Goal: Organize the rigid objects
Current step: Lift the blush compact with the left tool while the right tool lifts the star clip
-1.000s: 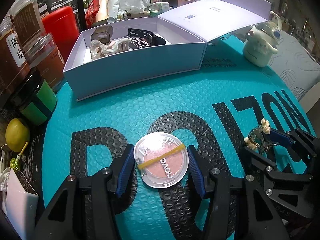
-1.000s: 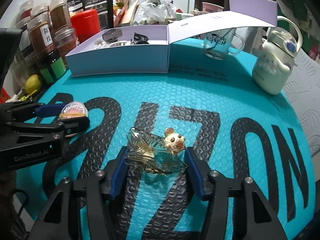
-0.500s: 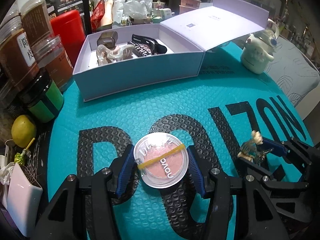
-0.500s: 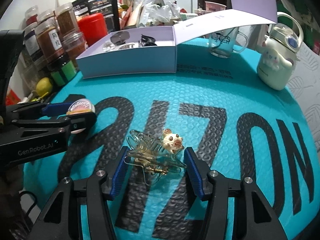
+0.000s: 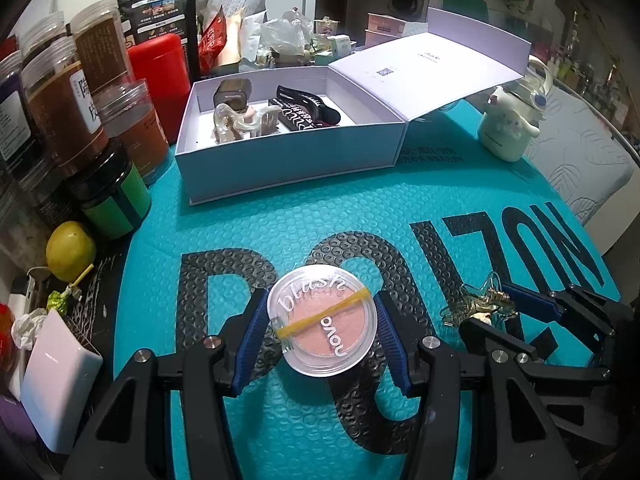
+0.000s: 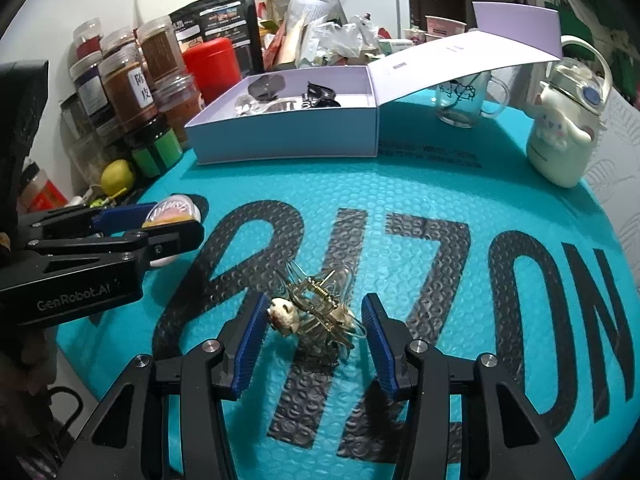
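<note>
A round clear blush compact (image 5: 322,322) with a yellow rubber band sits between the blue pads of my left gripper (image 5: 322,314), which is shut on it and holds it above the teal mat. From the right wrist view, that left gripper (image 6: 172,222) and the compact (image 6: 172,210) are at the left. A gold wire hair clip with a small bear head (image 6: 320,312) lies between my right gripper's (image 6: 314,320) jaws, which are closing. The bear head touches the left pad and a wire loop reaches the right pad. The open white box (image 5: 280,168) holds several hair clips.
Spice jars (image 5: 60,92), a green jar (image 5: 116,200), a lemon (image 5: 68,250) and a red canister (image 5: 164,68) crowd the left edge. A white power bank (image 5: 56,384) stands near left. A cartoon-dog bottle (image 6: 560,136) and glass mug (image 6: 464,100) stand at the right.
My left gripper has risen with the compact. The right jaws have narrowed and the hair clip has turned, its bear head now against the left pad.
</note>
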